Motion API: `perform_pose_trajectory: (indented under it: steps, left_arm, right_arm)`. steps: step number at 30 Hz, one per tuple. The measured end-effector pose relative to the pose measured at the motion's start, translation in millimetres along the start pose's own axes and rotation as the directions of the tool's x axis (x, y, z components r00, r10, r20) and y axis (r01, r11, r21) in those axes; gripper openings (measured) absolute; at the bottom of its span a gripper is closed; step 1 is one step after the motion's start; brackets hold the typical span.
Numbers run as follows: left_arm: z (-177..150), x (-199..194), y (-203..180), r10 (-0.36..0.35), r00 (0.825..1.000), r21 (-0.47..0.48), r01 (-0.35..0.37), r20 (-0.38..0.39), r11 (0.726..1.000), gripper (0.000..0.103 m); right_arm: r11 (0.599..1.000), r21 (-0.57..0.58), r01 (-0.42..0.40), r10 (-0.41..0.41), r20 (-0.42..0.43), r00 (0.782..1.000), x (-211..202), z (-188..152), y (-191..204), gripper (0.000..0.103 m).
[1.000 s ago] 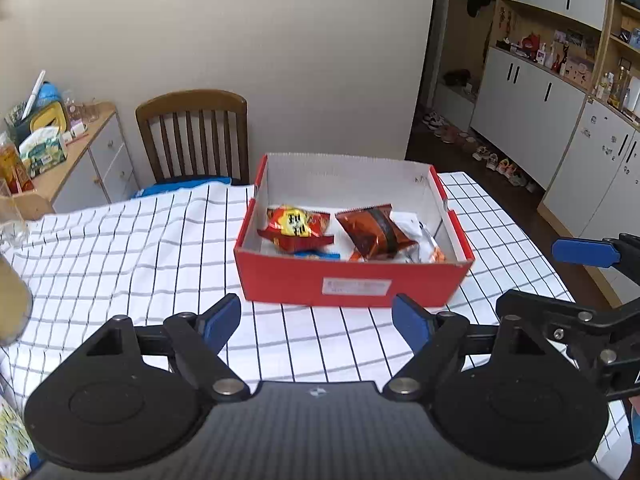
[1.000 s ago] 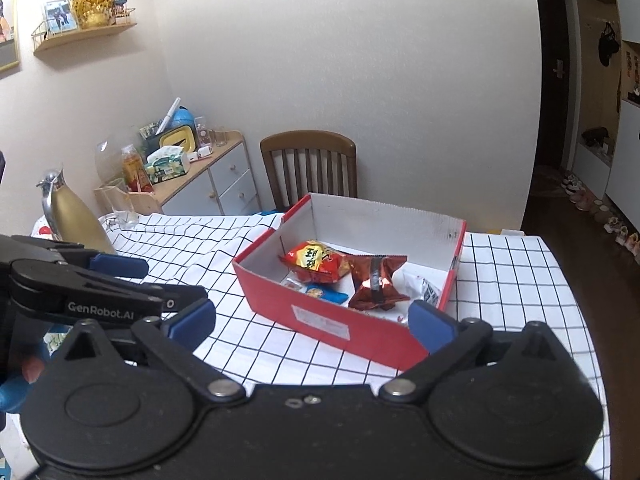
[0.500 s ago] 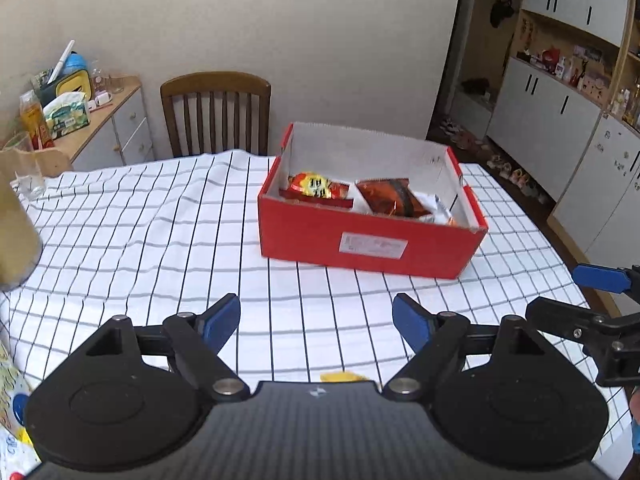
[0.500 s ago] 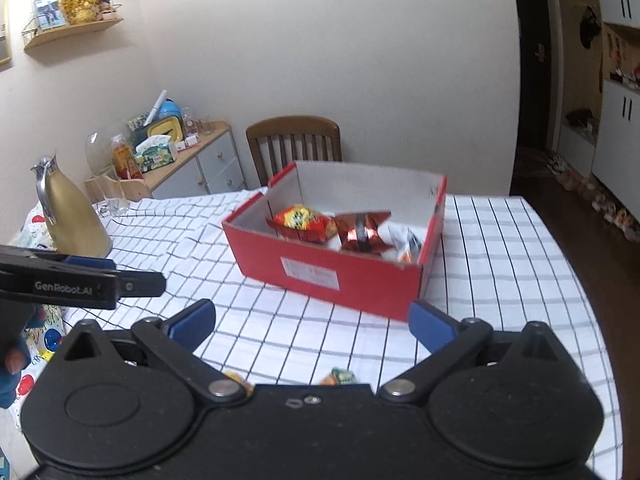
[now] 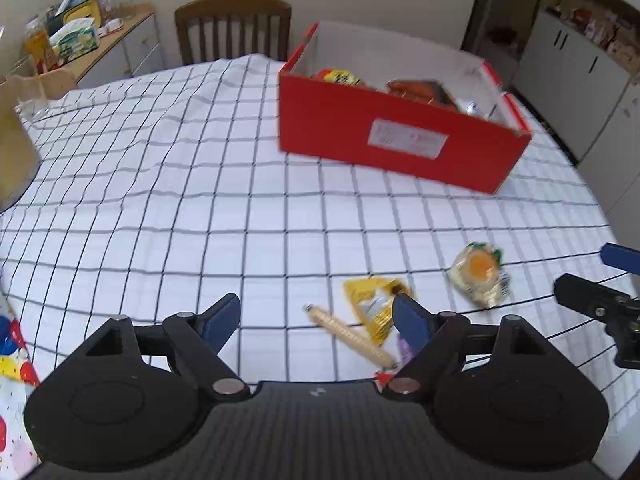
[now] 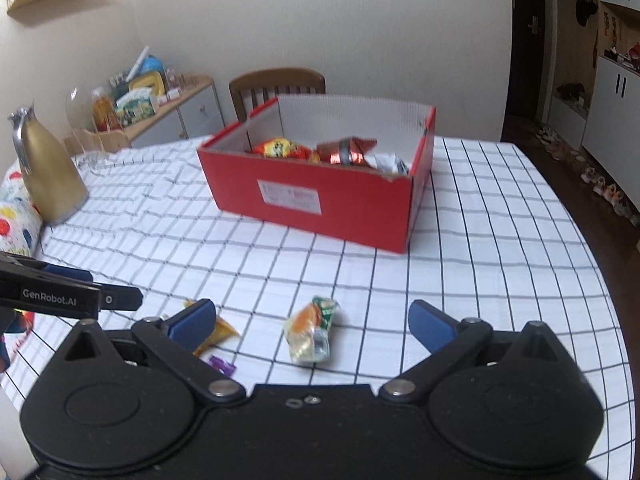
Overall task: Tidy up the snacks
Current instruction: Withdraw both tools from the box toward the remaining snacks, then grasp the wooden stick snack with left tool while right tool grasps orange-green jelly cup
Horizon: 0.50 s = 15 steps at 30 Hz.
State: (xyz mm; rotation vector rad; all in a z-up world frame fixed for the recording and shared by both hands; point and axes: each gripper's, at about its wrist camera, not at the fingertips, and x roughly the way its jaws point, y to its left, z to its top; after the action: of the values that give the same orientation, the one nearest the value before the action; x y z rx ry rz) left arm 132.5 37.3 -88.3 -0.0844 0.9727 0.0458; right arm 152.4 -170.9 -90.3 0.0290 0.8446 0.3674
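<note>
A red box [image 5: 400, 140] with several snack packets inside stands on the checked tablecloth; it also shows in the right wrist view [image 6: 316, 196]. Near me lie loose snacks: a clear packet with an orange print [image 5: 478, 274] [image 6: 312, 332], a yellow packet [image 5: 374, 300] [image 6: 218, 330], a thin beige stick [image 5: 350, 334] and a small purple piece [image 6: 222, 364]. My left gripper [image 5: 316, 322] is open and empty above the stick and yellow packet. My right gripper [image 6: 312, 320] is open and empty just over the clear packet.
A gold jug [image 6: 48, 176] stands at the table's left edge. A wooden chair [image 6: 276, 88] is behind the box, a cluttered sideboard [image 6: 160, 108] to the left, white cabinets [image 5: 580, 80] to the right. The table edge [image 6: 600, 280] curves on the right.
Both grippers pulled back from the box and tilted down. The loose snacks near the front edge came into view beneath them. Both stayed open.
</note>
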Motion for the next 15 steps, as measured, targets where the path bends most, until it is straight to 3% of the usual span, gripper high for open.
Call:
perform_pose_trajectory:
  steps: [9,15]
  left_arm:
    - [-19,32,6,0.017,0.995,-0.047,-0.021,-0.097,0.999,0.083]
    - [-24,44,6,0.001,0.993,-0.074,-0.01,-0.122,0.997,0.083]
  right_arm:
    - [1.0,0.014,0.005,-0.005,-0.062,0.998,17,-13,-3,0.099]
    - [1.0,-0.005,-0.001,0.001,-0.088,0.996,28,-18,0,0.093]
